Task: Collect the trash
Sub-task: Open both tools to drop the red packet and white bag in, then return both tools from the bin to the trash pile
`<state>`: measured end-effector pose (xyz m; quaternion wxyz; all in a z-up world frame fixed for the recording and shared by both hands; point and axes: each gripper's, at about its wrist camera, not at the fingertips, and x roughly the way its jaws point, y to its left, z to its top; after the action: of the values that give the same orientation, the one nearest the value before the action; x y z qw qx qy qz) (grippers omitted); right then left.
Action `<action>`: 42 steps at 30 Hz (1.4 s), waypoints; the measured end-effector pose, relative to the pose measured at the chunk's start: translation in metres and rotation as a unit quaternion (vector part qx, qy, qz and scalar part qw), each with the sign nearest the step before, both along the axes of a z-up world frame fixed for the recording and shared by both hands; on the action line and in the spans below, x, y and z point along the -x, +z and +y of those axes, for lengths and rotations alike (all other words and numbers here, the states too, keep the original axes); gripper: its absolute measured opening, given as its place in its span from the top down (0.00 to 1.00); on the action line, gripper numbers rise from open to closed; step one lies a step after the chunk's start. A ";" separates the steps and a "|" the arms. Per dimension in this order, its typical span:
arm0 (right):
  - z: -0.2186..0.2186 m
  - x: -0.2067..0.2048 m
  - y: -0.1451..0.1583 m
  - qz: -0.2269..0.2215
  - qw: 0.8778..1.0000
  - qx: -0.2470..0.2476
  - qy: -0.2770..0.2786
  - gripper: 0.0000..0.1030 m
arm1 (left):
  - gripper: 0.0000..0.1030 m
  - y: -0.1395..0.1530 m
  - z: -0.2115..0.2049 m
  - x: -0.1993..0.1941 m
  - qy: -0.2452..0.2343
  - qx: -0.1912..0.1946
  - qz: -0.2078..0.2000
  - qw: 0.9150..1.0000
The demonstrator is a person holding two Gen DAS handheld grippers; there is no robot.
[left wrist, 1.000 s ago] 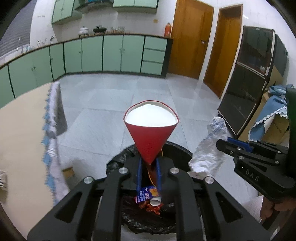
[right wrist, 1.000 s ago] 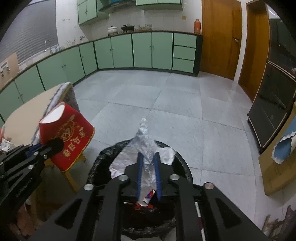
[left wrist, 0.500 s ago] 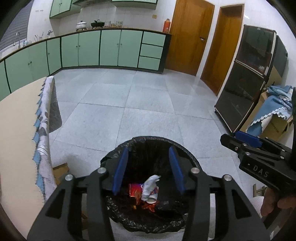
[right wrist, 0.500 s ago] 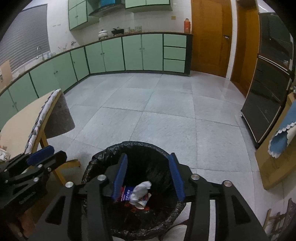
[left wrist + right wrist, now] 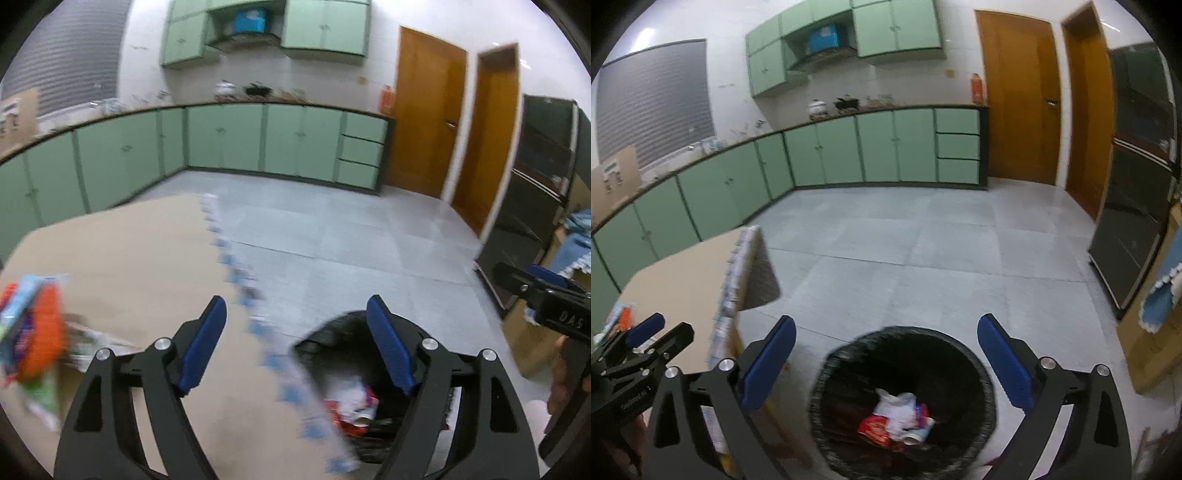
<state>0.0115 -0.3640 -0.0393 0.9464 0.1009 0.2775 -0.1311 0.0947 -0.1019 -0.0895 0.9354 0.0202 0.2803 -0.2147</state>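
A black-lined trash bin [image 5: 827, 384] stands on the floor beside the table and holds a red cup, white plastic and wrappers [image 5: 897, 417]. It also shows in the left wrist view [image 5: 325, 343]. My right gripper [image 5: 886, 354] is open and empty above the bin. My left gripper [image 5: 297, 343] is open and empty over the table's right edge. Blurred colourful wrappers [image 5: 31, 328] lie on the table [image 5: 122, 266] at the far left. The other gripper appears in each view's edge: the right one [image 5: 539, 291] and the left one [image 5: 646, 339].
The beige table has a patterned cloth edge [image 5: 240, 280] hanging beside the bin. Green cabinets [image 5: 849, 147] line the far wall. Wooden doors [image 5: 1015, 96] and a dark glass cabinet [image 5: 1137, 206] stand to the right. Grey floor tiles [image 5: 923, 240] stretch ahead.
Both grippers opened and dropped the red cup and the white plastic into the bin. The left gripper then swung left over the table, and both views tilted upward.
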 end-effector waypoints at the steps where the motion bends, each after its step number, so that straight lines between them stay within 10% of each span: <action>1: 0.010 -0.003 0.004 -0.004 1.000 0.003 0.009 0.06 | 0.26 0.003 0.008 0.001 0.009 0.000 -0.003 1.000; 21: 0.213 -0.065 0.011 -0.048 0.979 0.027 0.196 0.06 | 0.25 0.037 0.226 0.005 0.230 -0.024 -0.039 0.972; 42: 0.265 -0.089 -0.019 -0.001 0.970 0.056 0.237 0.07 | 0.19 0.003 0.263 -0.023 0.218 0.004 0.023 0.976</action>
<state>0.1007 -0.0987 -0.0587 0.9548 -0.0206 0.2850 0.0820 0.1179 0.1613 -0.0860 0.9529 -0.0498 0.2990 -0.0074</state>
